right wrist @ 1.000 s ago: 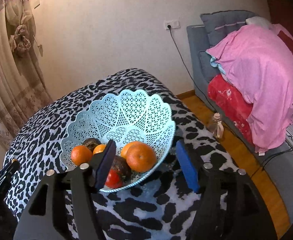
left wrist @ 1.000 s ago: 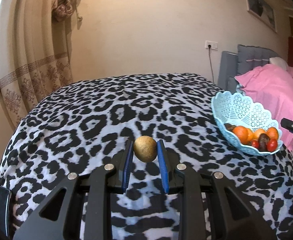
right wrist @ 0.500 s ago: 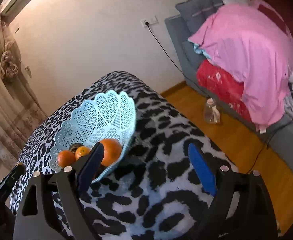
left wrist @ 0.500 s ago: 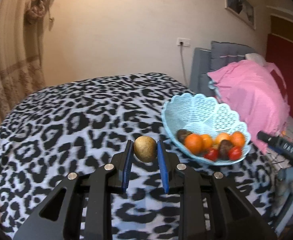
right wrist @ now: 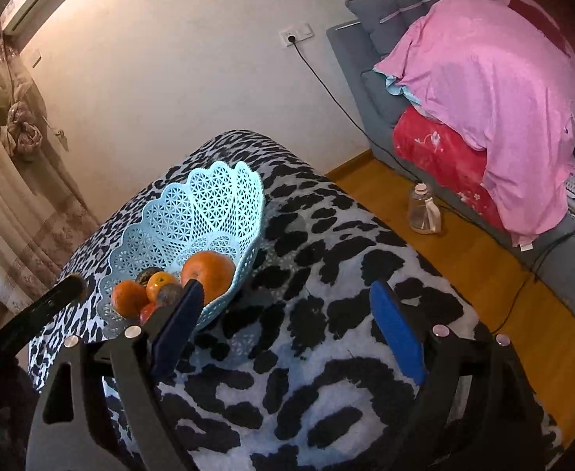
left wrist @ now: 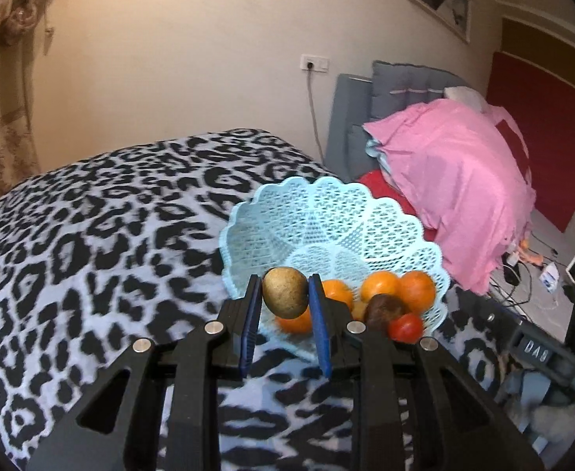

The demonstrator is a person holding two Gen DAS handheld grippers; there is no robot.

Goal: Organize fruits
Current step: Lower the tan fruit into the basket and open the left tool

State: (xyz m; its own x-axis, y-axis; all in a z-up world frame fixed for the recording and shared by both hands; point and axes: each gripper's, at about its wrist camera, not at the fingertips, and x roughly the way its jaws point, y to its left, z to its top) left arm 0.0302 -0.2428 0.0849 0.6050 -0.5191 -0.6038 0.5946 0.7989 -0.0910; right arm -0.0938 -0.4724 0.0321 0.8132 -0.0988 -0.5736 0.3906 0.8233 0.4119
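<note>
Room: cream wall, curtain at the window side, grey sofa under a pink cloth (left wrist: 456, 180), wood floor with a clear jug (right wrist: 424, 209).
Bed: leopard-print cover (left wrist: 91, 216); it carries the basket.
Basket: pale blue lattice basket (left wrist: 326, 216) on the cover, near the bed edge that faces the sofa.
Fruit in basket: oranges (left wrist: 417, 288), a dark brown fruit (left wrist: 383, 308) and a red tomato (left wrist: 405, 327), all heaped at the basket's near side.
Left tool: left tool (left wrist: 285, 294) clamped on a brown-yellow fruit (left wrist: 285, 292), pads pressing both its sides; fruit held clear of the cover, in front of the basket's near rim.
Right tool: right tool (right wrist: 287, 310) with jaws spread wide and nothing between them, over the cover just beside the basket, on its sofa side.
</note>
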